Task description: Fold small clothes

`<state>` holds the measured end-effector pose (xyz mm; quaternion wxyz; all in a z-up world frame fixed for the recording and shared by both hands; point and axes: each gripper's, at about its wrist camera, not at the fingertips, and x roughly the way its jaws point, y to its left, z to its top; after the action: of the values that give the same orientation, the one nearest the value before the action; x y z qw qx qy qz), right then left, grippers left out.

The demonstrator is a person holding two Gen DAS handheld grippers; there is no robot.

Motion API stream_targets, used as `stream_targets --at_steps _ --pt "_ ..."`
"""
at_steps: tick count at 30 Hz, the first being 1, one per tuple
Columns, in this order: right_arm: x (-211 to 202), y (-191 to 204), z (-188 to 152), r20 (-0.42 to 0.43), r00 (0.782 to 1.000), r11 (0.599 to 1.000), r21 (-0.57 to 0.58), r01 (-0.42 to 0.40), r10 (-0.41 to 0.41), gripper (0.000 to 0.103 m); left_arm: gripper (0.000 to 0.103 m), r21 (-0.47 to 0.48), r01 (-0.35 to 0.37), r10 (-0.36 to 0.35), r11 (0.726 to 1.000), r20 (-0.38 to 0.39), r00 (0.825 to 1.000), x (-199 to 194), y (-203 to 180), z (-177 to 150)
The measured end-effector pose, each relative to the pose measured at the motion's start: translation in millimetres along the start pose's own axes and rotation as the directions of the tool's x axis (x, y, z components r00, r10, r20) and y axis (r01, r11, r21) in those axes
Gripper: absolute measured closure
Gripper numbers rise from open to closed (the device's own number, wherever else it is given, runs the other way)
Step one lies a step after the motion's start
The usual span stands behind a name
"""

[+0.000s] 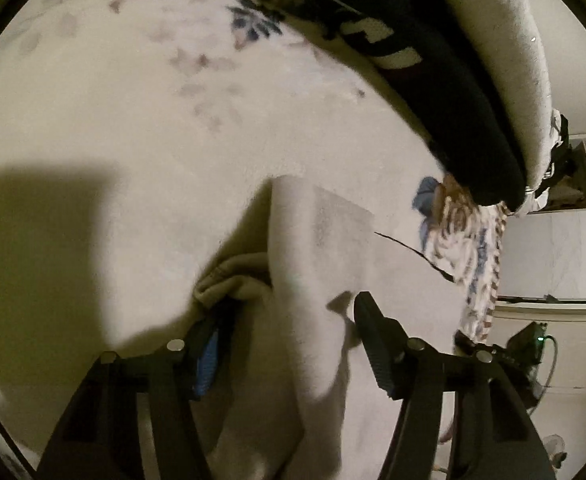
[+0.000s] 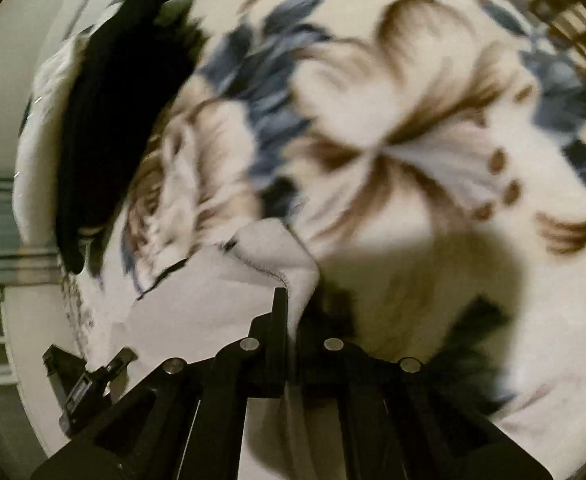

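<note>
Left gripper (image 1: 285, 320) jaws apart, straddling fold of white garment (image 1: 317, 264), pads not pressing. Garment lies on pale floral blanket (image 1: 133, 128) near its right edge. Dark clothes pile (image 1: 433, 80) along far edge; white cabinet (image 1: 553, 256) beyond. Right gripper (image 2: 293, 304) clenched on white garment's stitched hem (image 2: 269, 256); view blurred.

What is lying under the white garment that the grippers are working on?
The white garment lies on a flower-printed blanket, visible around it in both views. Whatever is directly beneath the cloth is covered and cannot be seen.
</note>
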<state>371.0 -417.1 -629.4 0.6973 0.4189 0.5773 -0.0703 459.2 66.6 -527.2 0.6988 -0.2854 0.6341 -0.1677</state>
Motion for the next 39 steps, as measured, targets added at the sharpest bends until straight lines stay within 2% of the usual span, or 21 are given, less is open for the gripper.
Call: stream_targets --at_steps 2,3,4,6,7,8,10,12,13,14,15,17,19,24,28,33,36,37,38,39 --pt "-1.7 2.2 -0.7 -0.013 1.0 1.0 -0.027 0.006 -0.006 0.099 0.043 0.005 -0.007 0.007 1.0 0.011 1.0 -17.8 -0.6 -2.9" --pt "-3.3 4.9 -2.3 -0.024 1.0 0.999 -0.044 0.006 -0.007 0.099 0.035 0.008 -0.013 0.013 1.0 0.026 1.0 -27.1 -2.2 -5.3" --pt "-7.3 8.2 -4.6 -0.04 0.999 0.999 -0.053 -0.002 0.0 0.091 0.027 0.01 -0.016 0.015 1.0 0.052 0.999 -42.5 -1.4 -11.6" --pt "-16.7 9.4 -10.2 -0.053 0.999 0.998 -0.063 0.007 -0.011 0.064 0.024 -0.021 -0.002 0.003 1.0 0.091 0.996 -69.8 6.6 -28.9" --pt "-28.6 7.2 -16.4 -0.04 0.999 0.998 -0.063 0.006 -0.008 0.041 0.023 -0.045 0.019 -0.014 0.999 0.106 0.994 -77.7 10.5 -39.1" --pt "-38.6 4.2 -20.7 -0.024 1.0 0.998 -0.065 -0.001 -0.001 0.034 0.022 -0.068 0.047 -0.039 0.997 0.118 0.992 -86.1 15.5 -50.9" --pt "-63.1 -8.4 -36.6 0.002 1.0 0.999 -0.045 -0.017 0.017 0.034 0.016 -0.117 0.105 -0.089 0.988 0.139 0.986 -95.8 23.6 -75.9" --pt "-79.4 -24.8 -54.9 0.011 0.999 0.999 -0.009 -0.038 0.038 0.034 0.014 -0.161 0.212 -0.189 0.964 0.15 0.97 -94.8 33.9 -106.3" --pt "-87.7 -36.3 -69.8 0.013 0.997 0.997 0.029 -0.074 0.074 0.034 0.014 -0.179 0.264 -0.239 0.948 0.149 0.96 -86.5 36.7 -120.6" --pt "-91.9 -45.0 -80.8 0.013 0.995 0.993 0.052 -0.103 0.103 0.03 0.014 -0.206 0.29 -0.263 0.935 0.149 0.953 -80.2 44.5 -135.1" --pt "-93.1 -53.5 -91.2 0.003 0.992 0.99 0.072 -0.124 0.124 0.029 0.014 -0.23 0.307 -0.278 0.924 0.148 0.949 -76.8 51.6 -145.5" --pt "-81.6 -67.1 -116.2 -0.048 0.984 0.979 0.115 -0.167 0.174 0.029 0.013 -0.281 0.366 -0.331 0.887 0.165 0.929 -57.2 60.6 -165.1" --pt "-67.2 -80.2 -134.4 -0.086 0.969 0.964 0.156 -0.216 0.231 0.029 0.013 -0.292 0.388 -0.35 0.874 0.174 0.92 -41.8 58.4 -170.2" --pt "-32.0 -88.3 -147.2 -0.092 0.953 0.945 0.186 -0.27 0.29 0.029 0.013 -0.266 0.344 -0.303 0.901 0.183 0.935 -0.2 42.5 -157.4" --pt "-15.4 -80.3 -146.9 -0.028 0.935 0.919 0.198 -0.341 0.353 0.029 0.013 -0.289 0.34 -0.28 0.895 0.228 0.932 9.1 38.7 -146.7" --pt "-9.3 -65.8 -145.1 0.027 0.921 0.907 0.164 -0.388 0.389 0.029 0.013 -0.346 0.318 -0.23 0.883 0.273 0.934 9.9 38.7 -145.9" --pt "-3.7 -67.9 -143.5 0.07 0.906 0.882 0.208 -0.423 0.418 0.032 0.013 -0.372 0.298 -0.178 0.879 0.323 0.929 5.6 35.4 -150.2" --pt "-2.1 -68.0 -143.7 0.085 0.9 0.873 0.22 -0.435 0.427 0.036 0.016 -0.379 0.294 -0.161 0.877 0.345 0.925 4.7 33.6 -150.9" --pt "-0.5 -68.2 -144.0 0.099 0.895 0.865 0.23 -0.447 0.436 0.045 0.023 -0.387 0.277 -0.129 0.88 0.367 0.921 3.0 31.7 -151.5" --pt "0.8 -68.6 -144.2 0.111 0.892 0.86 0.238 -0.451 0.438 0.053 0.04 -0.392 0.26 -0.102 0.883 0.379 0.92 1.8 30.9 -152.0"
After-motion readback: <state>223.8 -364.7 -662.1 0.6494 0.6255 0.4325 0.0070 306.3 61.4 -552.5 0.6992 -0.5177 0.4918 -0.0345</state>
